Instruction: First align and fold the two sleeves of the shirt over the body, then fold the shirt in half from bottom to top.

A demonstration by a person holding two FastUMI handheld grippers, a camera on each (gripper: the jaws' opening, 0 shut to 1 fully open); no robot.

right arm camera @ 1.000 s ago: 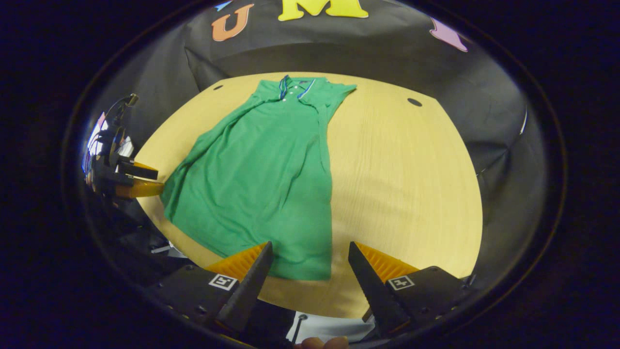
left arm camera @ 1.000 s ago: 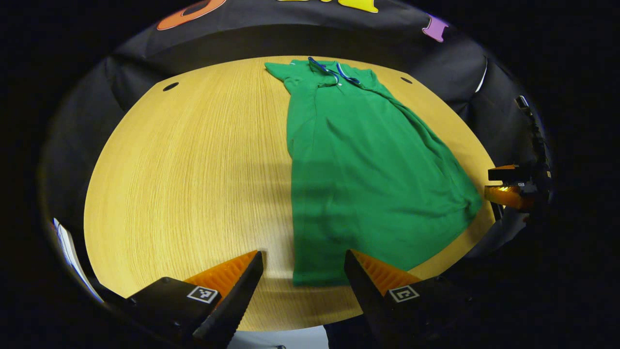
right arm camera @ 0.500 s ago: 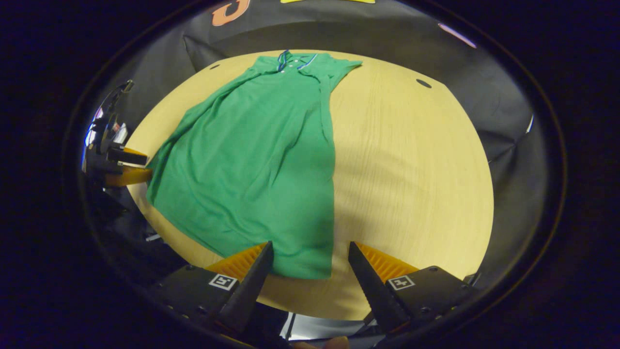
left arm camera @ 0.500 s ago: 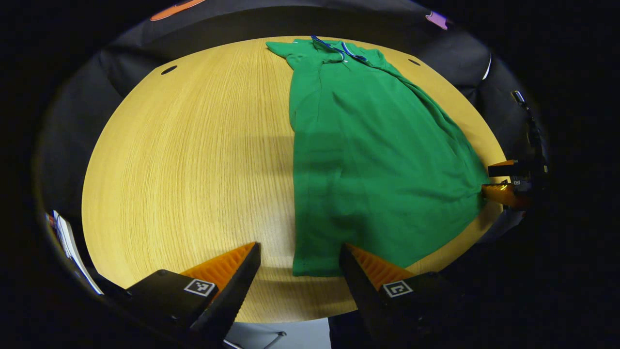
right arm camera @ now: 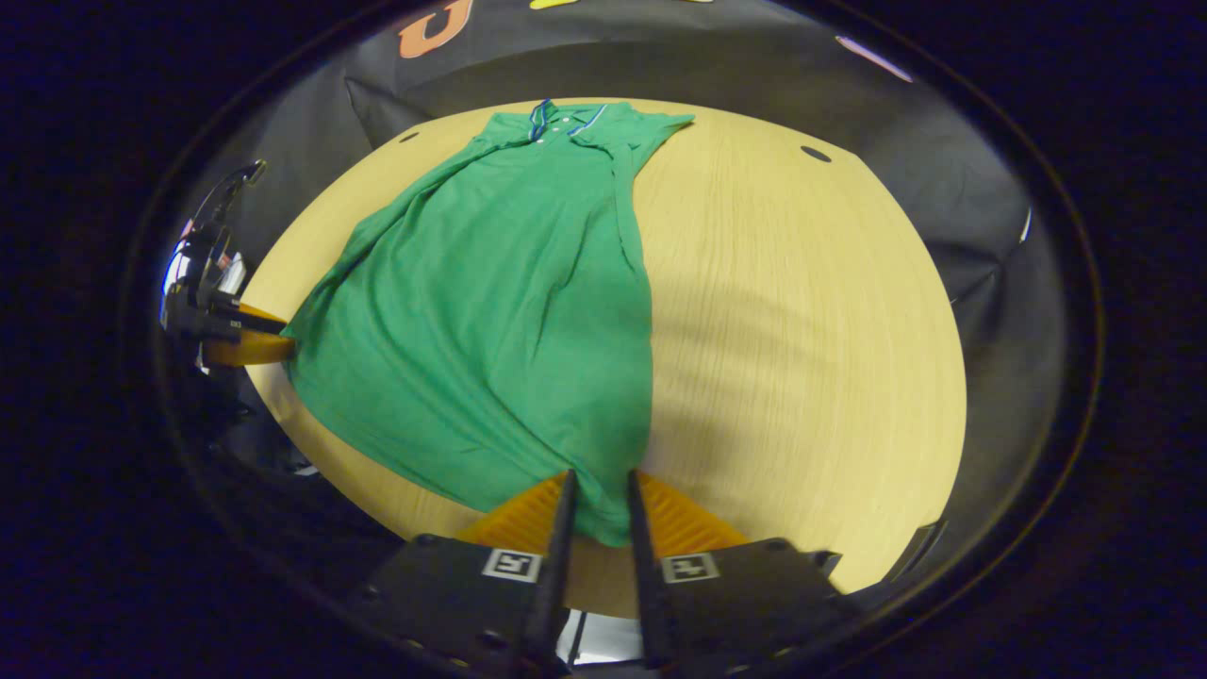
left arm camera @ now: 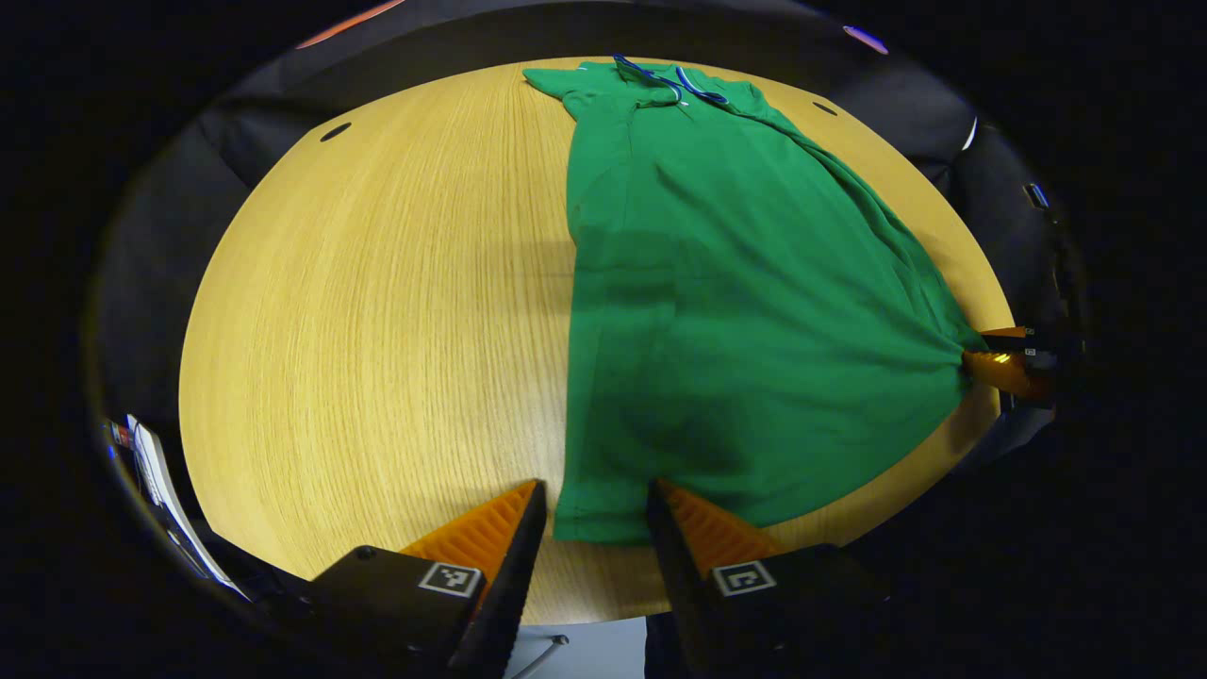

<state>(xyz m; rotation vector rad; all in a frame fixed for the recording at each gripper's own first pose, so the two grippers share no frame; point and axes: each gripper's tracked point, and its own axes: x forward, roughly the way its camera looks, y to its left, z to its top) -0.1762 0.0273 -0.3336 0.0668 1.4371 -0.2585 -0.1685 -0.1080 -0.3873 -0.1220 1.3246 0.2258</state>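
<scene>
Right gripper (right arm camera: 600, 500): fingers pinched on the near hem corner of the green shirt (right arm camera: 509, 311). Left gripper (left arm camera: 592, 509): narrowed around the other corner, grip not certain. Shirt runs ahead of both tools across the table (left arm camera: 377, 311), collar far. Lift both corners level, carry them to the collar together. Versus 0.5 s back: both jaws closed in from wide

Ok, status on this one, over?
Right gripper pinching hem corner. Left gripper closing on other corner. Green shirt flat, sleeves folded in. Nothing obstructing.
</scene>
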